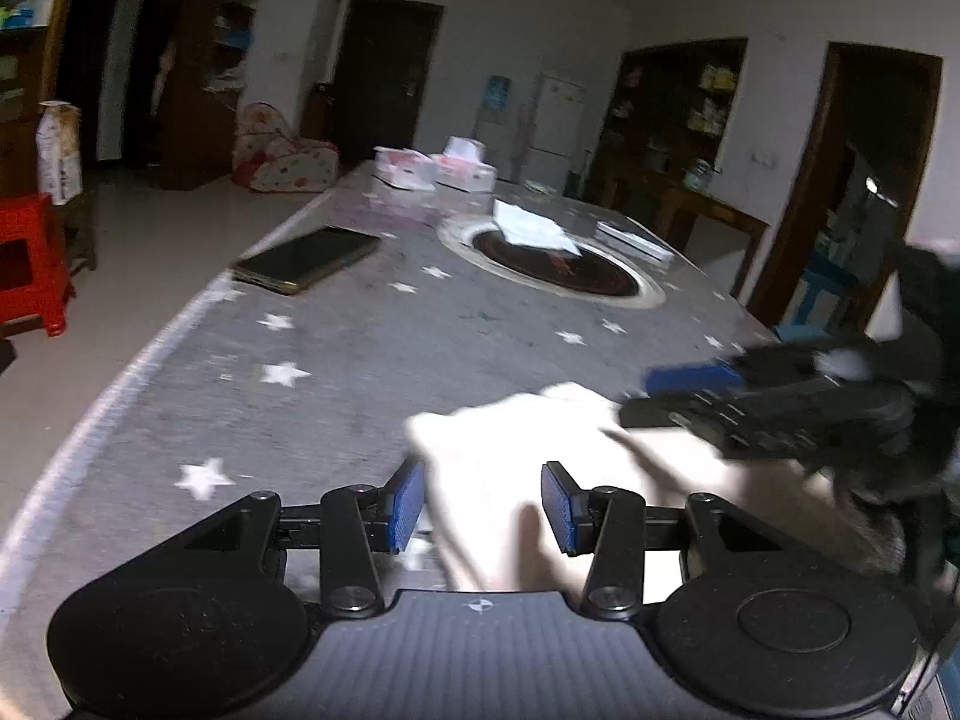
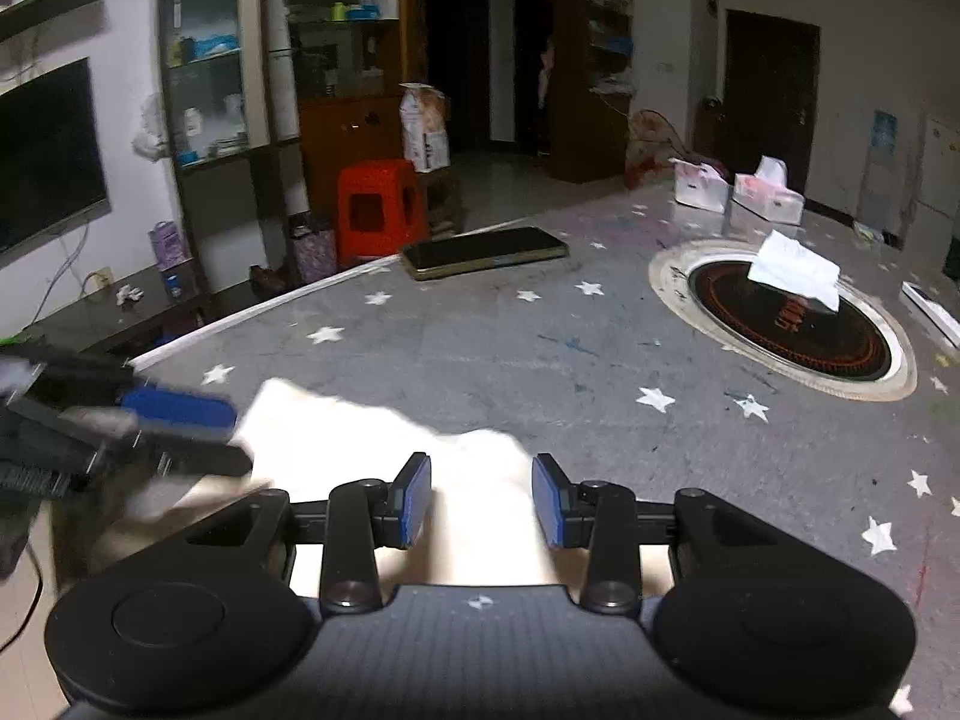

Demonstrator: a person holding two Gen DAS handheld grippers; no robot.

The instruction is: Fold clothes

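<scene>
A white garment (image 1: 528, 462) lies bunched on the star-print tablecloth (image 1: 360, 360), at the near edge, well short of the round induction cooktop (image 2: 786, 324). The left gripper (image 1: 483, 507) and the right gripper (image 2: 482, 501) both hang over it, pads apart, gripping nothing. A phone (image 2: 486, 252) lies left of the cooktop

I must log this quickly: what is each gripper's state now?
Left gripper: open, cloth between its fingers, not clamped.
Right gripper: open, same cloth between its fingers.
</scene>
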